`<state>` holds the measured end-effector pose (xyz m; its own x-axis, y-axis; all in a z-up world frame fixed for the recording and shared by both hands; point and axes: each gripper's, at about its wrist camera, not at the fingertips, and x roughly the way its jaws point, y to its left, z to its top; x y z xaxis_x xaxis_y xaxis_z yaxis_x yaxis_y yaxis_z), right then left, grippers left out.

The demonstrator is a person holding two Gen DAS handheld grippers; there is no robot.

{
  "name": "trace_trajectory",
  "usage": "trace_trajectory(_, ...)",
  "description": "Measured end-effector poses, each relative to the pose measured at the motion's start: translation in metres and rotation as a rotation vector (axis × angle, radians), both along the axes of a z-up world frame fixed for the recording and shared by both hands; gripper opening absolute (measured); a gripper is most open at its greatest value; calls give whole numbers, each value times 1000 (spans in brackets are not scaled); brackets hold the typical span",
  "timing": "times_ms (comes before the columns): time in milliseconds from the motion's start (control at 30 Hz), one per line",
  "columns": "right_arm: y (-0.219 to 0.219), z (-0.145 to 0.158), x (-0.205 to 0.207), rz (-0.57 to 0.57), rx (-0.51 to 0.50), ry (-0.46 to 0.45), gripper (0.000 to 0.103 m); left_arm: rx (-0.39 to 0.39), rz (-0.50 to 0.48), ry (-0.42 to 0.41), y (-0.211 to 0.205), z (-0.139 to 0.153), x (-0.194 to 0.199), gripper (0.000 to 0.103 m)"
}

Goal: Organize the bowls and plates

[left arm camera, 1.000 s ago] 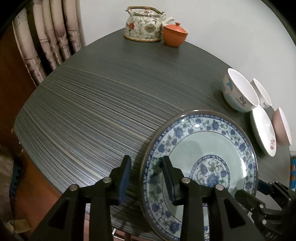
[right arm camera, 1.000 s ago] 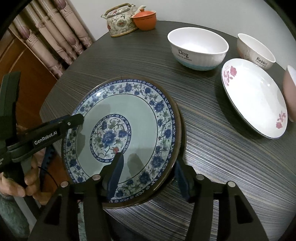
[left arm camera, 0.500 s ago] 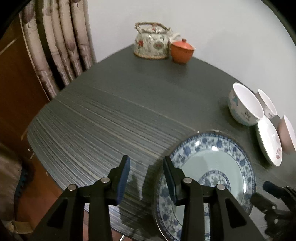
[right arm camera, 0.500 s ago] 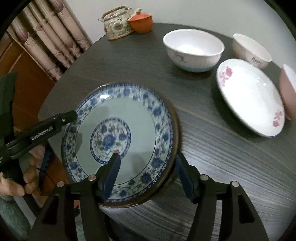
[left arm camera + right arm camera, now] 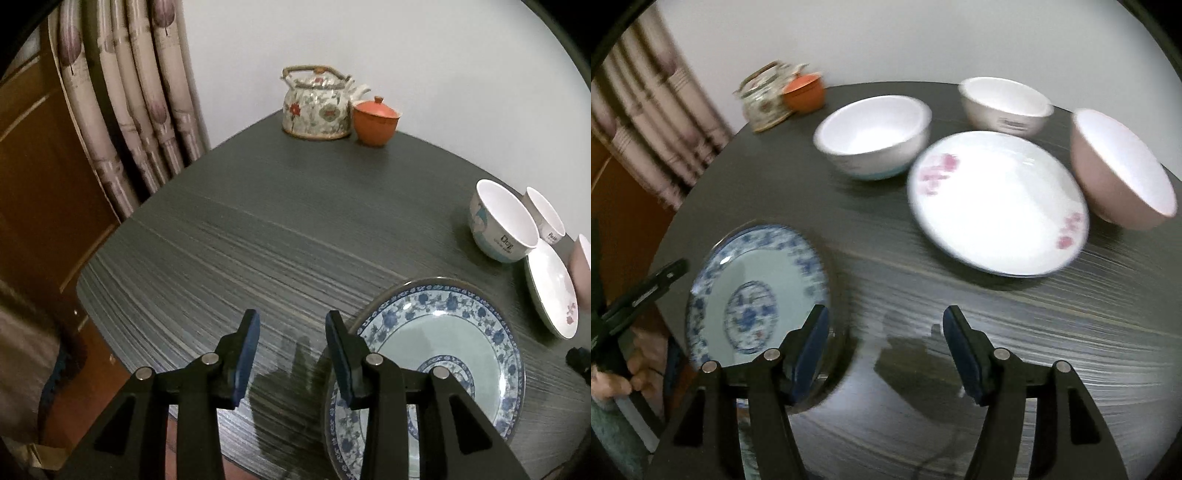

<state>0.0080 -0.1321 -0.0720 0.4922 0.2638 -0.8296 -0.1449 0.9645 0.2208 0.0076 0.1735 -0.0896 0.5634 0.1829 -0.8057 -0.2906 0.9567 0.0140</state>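
A blue-and-white patterned plate (image 5: 443,354) lies flat on the dark table near its front edge; it also shows in the right wrist view (image 5: 757,295). My left gripper (image 5: 291,350) is open and empty, above the table just left of that plate. My right gripper (image 5: 882,347) is open and empty, over bare table just right of the plate. A white plate with pink flowers (image 5: 993,199), a large white bowl (image 5: 875,136), a small white bowl (image 5: 1004,103) and a pink bowl (image 5: 1119,173) stand beyond it. The right wrist view is blurred.
A floral teapot (image 5: 317,107) and an orange lidded cup (image 5: 375,122) stand at the far edge by the wall. Curtains (image 5: 129,110) and a wooden door hang left of the table (image 5: 258,229). The table's front edge is close below both grippers.
Both grippers let go of the blue-and-white plate and drew back and up. The right gripper swung right toward the white plate. The plate now lies flat on the table.
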Motion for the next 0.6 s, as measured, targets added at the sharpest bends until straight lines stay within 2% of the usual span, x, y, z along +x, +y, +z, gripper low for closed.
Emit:
trace_trajectory(167, -40, -2, 7, -68, -20, -36, 61, 8, -49, -20, -17, 13, 0, 38)
trace_trajectory(300, -73, -4, 14, -121, -12, -66, 60, -1, -113, -37, -47, 30, 12, 39)
trace_trajectory(433, -97, -7, 25, -170, 0, -71, 57, -65, -194, -34, -87, 40, 37, 42)
trace_trajectory(600, -120, -17, 44, -208, 41, -53, 51, -145, -307, -4, -149, 38, 68, 42)
